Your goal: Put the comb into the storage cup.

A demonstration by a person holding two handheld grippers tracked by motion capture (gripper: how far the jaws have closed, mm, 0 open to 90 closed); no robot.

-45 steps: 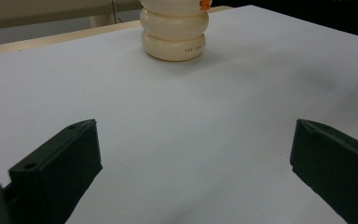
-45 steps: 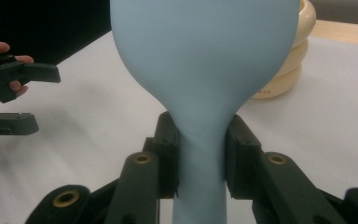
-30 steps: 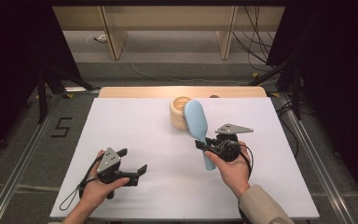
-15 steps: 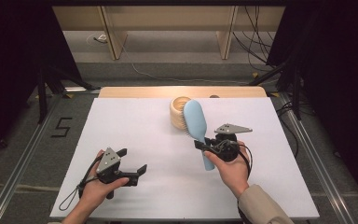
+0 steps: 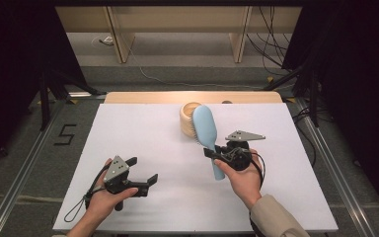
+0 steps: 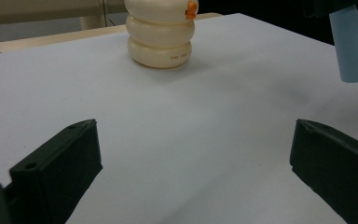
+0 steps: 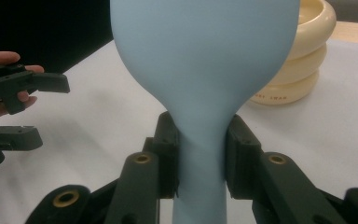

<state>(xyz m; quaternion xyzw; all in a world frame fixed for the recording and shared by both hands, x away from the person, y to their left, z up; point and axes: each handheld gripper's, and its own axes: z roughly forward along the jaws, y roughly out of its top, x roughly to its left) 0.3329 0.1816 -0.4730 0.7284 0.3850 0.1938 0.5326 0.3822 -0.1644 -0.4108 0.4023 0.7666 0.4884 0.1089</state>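
The blue brush (image 5: 205, 131) is up in the air over the middle of the table, a bit toward the right edge. Its wide head leans toward the far edge, in front of the cream holder (image 5: 187, 118), and its handle points back at the person. The right gripper (image 5: 216, 154) pinches the brush by its thin neck, with one black jaw pressed on each side (you can see this best in the right gripper view (image 7: 200, 158)). The right hand (image 5: 244, 180) comes up from the near edge, and its sleeve is tan.

The left gripper (image 5: 143, 174) sits low over the table near the near left corner. The left hand (image 5: 103, 200) holds it from behind. Its jaws are spread wide with nothing between them, and they point toward the middle of the table.

The holder stands close to the far edge. It looks like three fat rings stacked up.

The table (image 5: 143, 128) has a white top with a strip of wood along the far edge. Around it the floor is grey, with a "5" (image 5: 65, 134) marked on the left and cables (image 5: 271, 54) lying at the back.
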